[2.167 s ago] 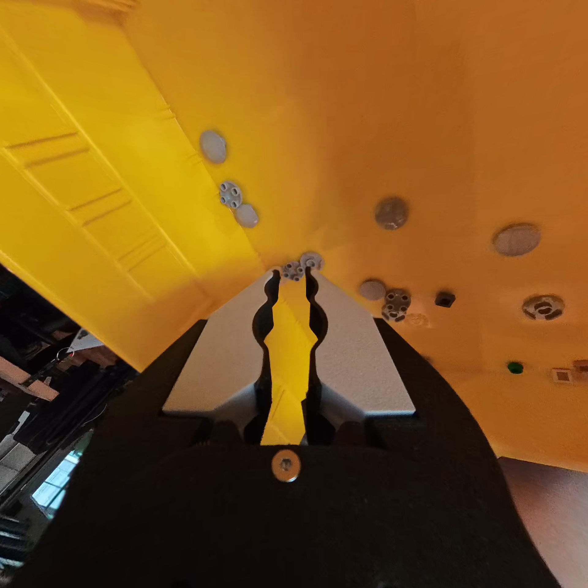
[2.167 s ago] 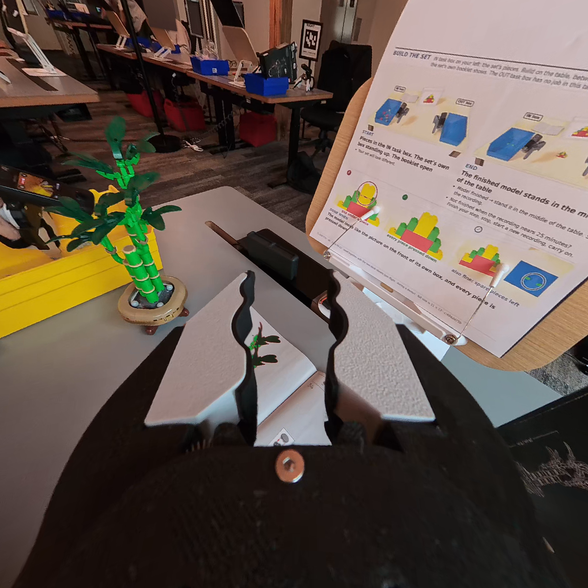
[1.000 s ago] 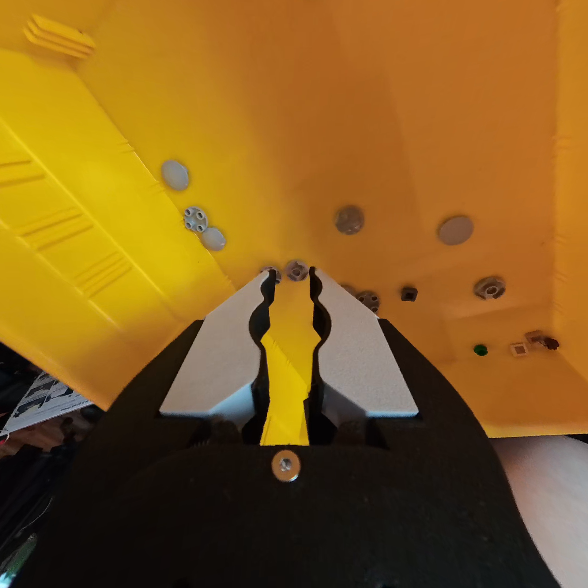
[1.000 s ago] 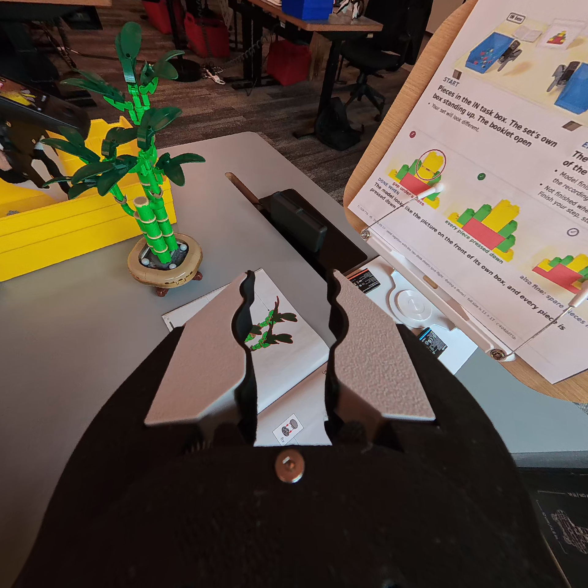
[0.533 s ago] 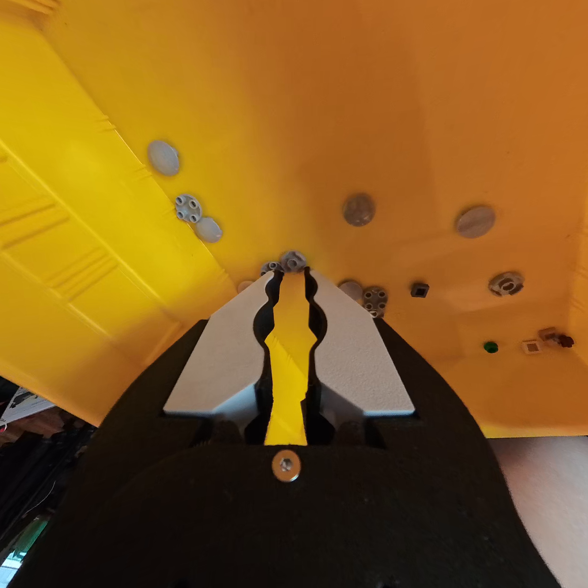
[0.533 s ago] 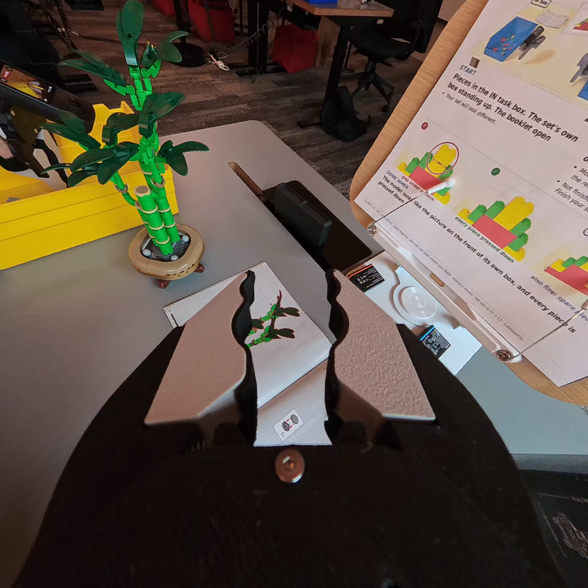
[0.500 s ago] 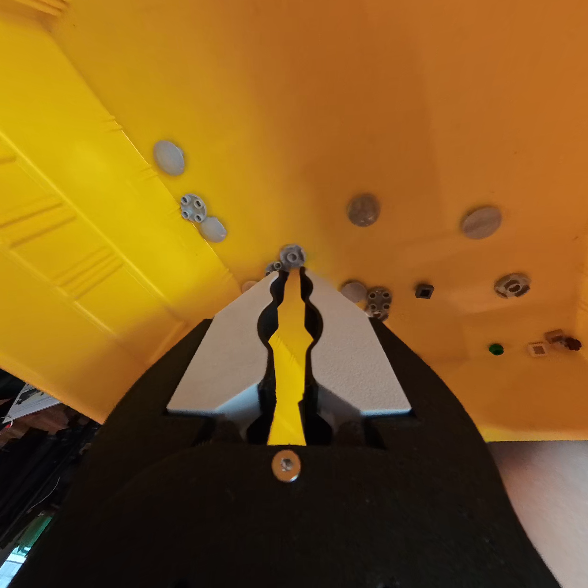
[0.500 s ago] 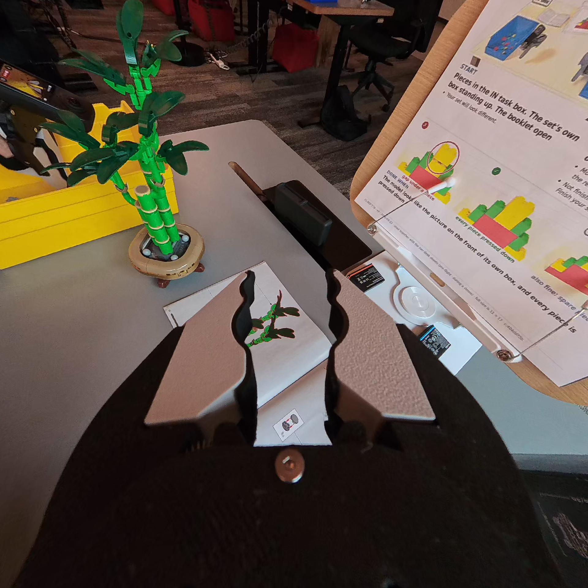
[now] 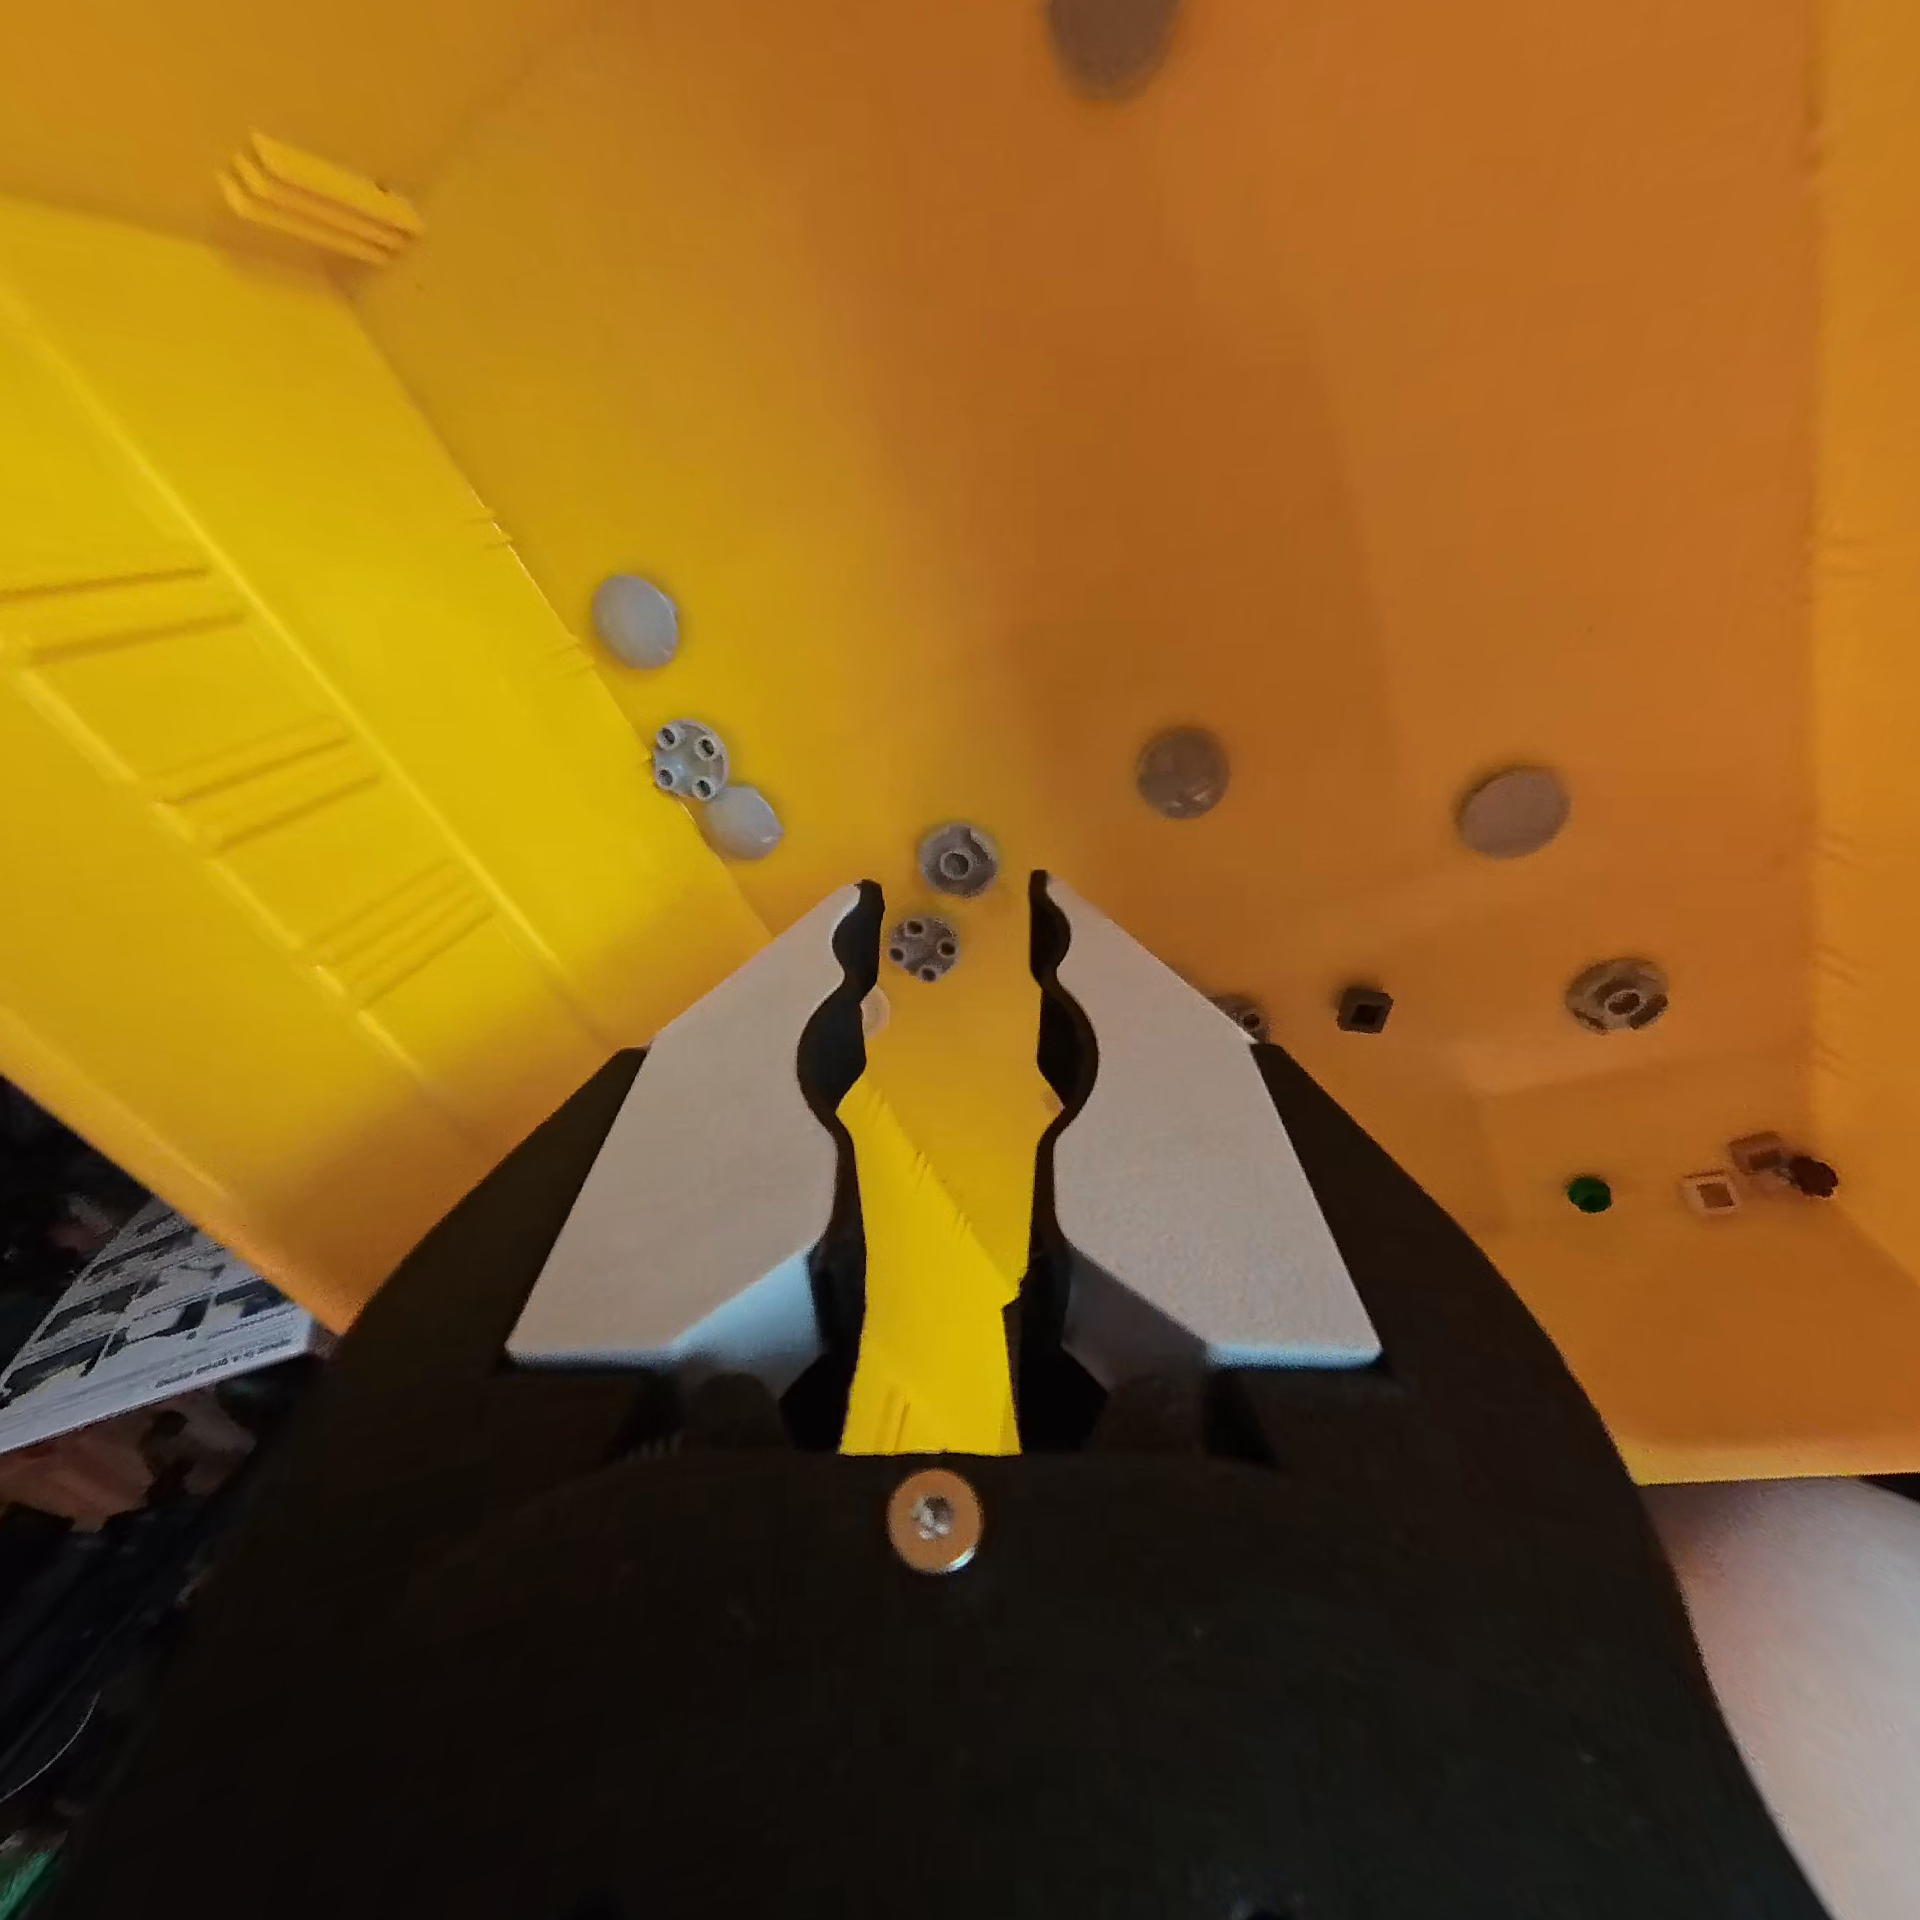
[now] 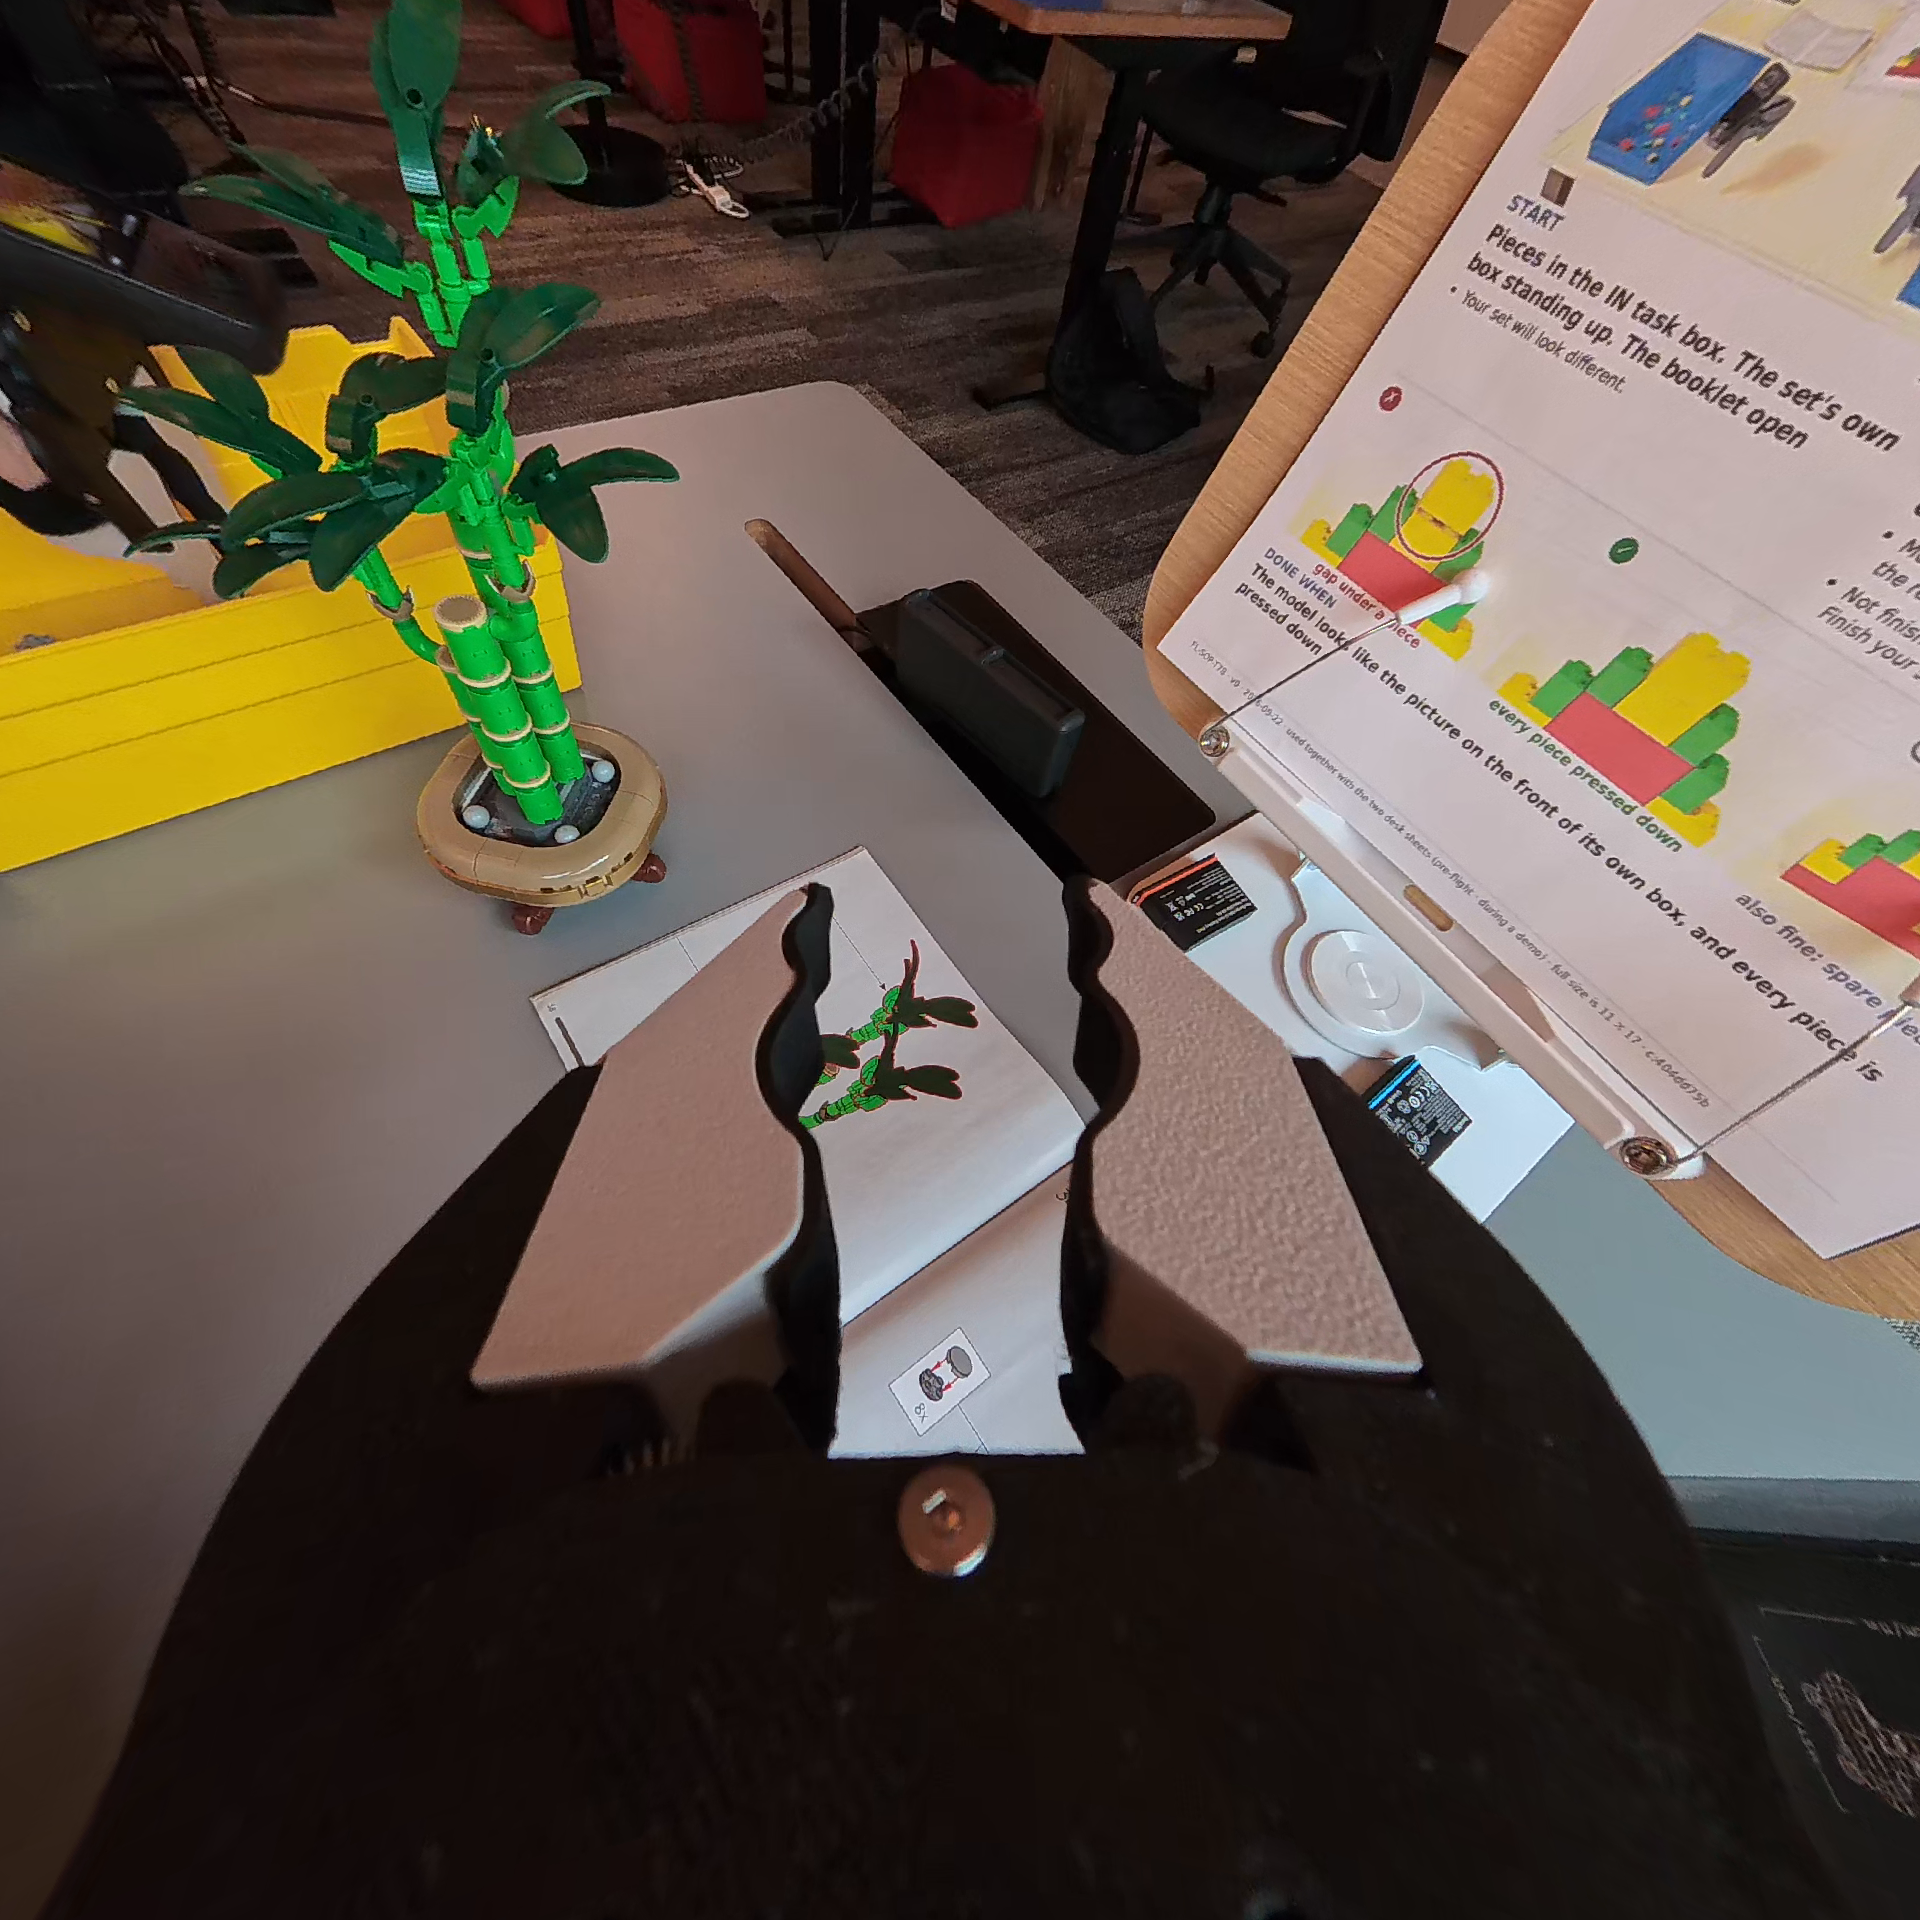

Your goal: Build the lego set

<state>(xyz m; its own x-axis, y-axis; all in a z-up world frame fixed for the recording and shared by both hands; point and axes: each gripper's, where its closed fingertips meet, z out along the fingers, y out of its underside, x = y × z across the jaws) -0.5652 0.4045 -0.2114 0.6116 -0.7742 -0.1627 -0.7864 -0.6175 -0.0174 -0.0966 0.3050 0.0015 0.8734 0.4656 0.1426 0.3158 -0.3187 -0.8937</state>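
1. Since half a second ago, the left gripper (image 9: 951, 894) has spread its jaws from nearly together to apart, and nothing is between them; the two small grey round pieces that sat at its tips now lie free on the bin floor.
2. One grey round piece (image 9: 924, 947), holes up, lies between the tips toward the left finger; another grey piece (image 9: 959, 858) with a centre stud lies just beyond the tips.
3. My reading: the pinch did not take, so the pick has to be tried again on one of these two.
4. Room around the grey round piece is tight on the left, where the wall of the yellow bin (image 9: 312, 727) rises near it; to the right the floor is bare until the grey disc (image 9: 1182, 773) and the black square piece (image 9: 1364, 1008), both well apart from it.
5. Farther right of that piece, a green stud (image 9: 1588, 1193) and small tan bits sit close to the bin's right corner.
6. The right gripper (image 10: 940, 904) hangs with jaws apart and empty over the open booklet (image 10: 935, 1143).
7. Left of the booklet stands the bamboo model (image 10: 499, 675), upright on the table (image 10: 208, 1039) just in front of the bin, with bare table around its pot.
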